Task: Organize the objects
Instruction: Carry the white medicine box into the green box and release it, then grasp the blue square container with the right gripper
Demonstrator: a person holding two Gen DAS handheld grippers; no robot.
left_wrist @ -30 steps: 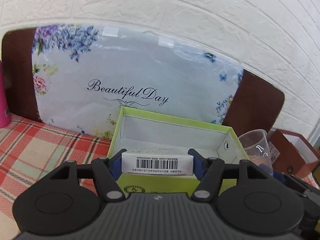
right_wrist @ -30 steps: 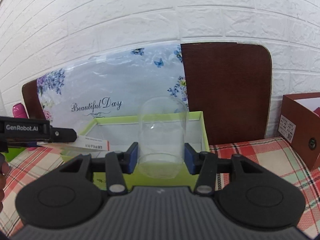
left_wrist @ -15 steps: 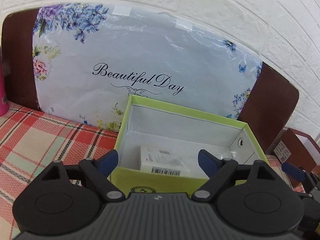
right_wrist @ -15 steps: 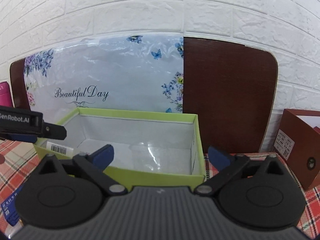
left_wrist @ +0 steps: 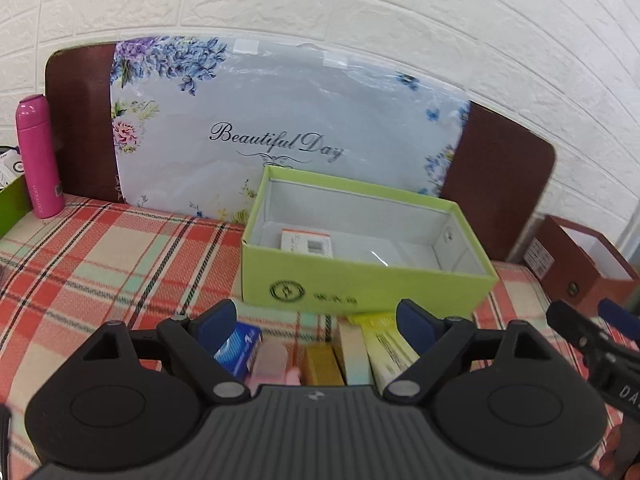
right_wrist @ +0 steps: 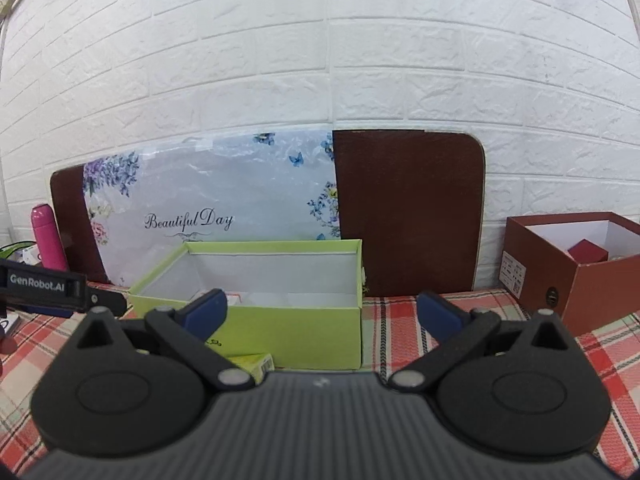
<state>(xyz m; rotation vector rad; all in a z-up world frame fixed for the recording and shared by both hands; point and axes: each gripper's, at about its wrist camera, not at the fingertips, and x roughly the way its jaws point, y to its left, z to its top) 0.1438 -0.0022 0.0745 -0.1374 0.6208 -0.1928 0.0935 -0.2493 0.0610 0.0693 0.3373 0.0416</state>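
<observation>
- Nearest thing: both tools have backed away from the box. The left gripper (left_wrist: 316,316) is spread wide with nothing in it, and the right gripper (right_wrist: 320,312) is just as wide and just as empty.
- Right under the left one there's a row of small stuff on the plaid tablecloth (left_wrist: 100,264): a blue packet (left_wrist: 240,346), something pink (left_wrist: 272,364), a gold box (left_wrist: 322,364) and a yellow carton (left_wrist: 390,348). None of it sorted yet.
- A bit further out, the green box (left_wrist: 360,280) sits open. The white barcode box (left_wrist: 307,243) that the left tool was clamping 1 s ago now lies inside at the left end. The clear cup (left_wrist: 384,254) the right tool held went in too, I think; only a faint glint shows, hard to tell.
- So 2 items are dropped off, and I'd guess that near row is next.
- Far back: pink bottle (left_wrist: 38,156) at left, brown box (right_wrist: 576,264) at right, floral board (left_wrist: 280,132) against the brick wall (right_wrist: 320,60).
</observation>
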